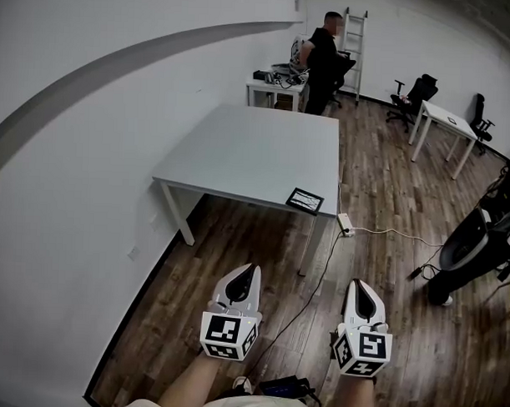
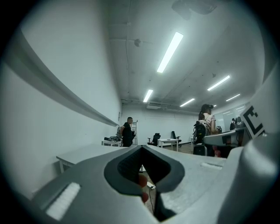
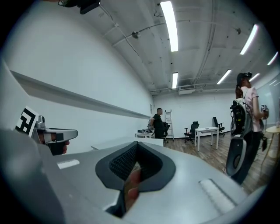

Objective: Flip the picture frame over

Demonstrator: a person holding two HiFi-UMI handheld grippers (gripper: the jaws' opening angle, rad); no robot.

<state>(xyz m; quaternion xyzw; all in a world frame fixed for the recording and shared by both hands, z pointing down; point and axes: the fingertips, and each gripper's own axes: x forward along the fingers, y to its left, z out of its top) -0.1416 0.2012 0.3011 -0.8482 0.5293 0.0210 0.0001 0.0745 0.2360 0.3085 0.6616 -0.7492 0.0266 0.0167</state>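
1. Picture frame (image 1: 305,200): one, lying flat close to the near right corner of the grey table (image 1: 257,148). Its long axis runs along the table's near edge. The upward side shows a dark border round a pale panel.
2. Left gripper (image 1: 251,271) and right gripper (image 1: 357,285): two, held low and side by side, well apart from the table, both pointing toward it. In each gripper view the jaws of the left gripper (image 2: 142,151) and the right gripper (image 3: 136,146) meet at the tips with nothing between them.
3. Surface and room: wooden floor (image 1: 380,194), white walls, and one power strip (image 1: 346,224) lying just beside the table's near right leg.
4. Background: two white desks (image 1: 276,89) (image 1: 446,122), two black office chairs (image 1: 418,91) (image 1: 479,119), one ladder (image 1: 354,31) and one standing person (image 1: 323,59).
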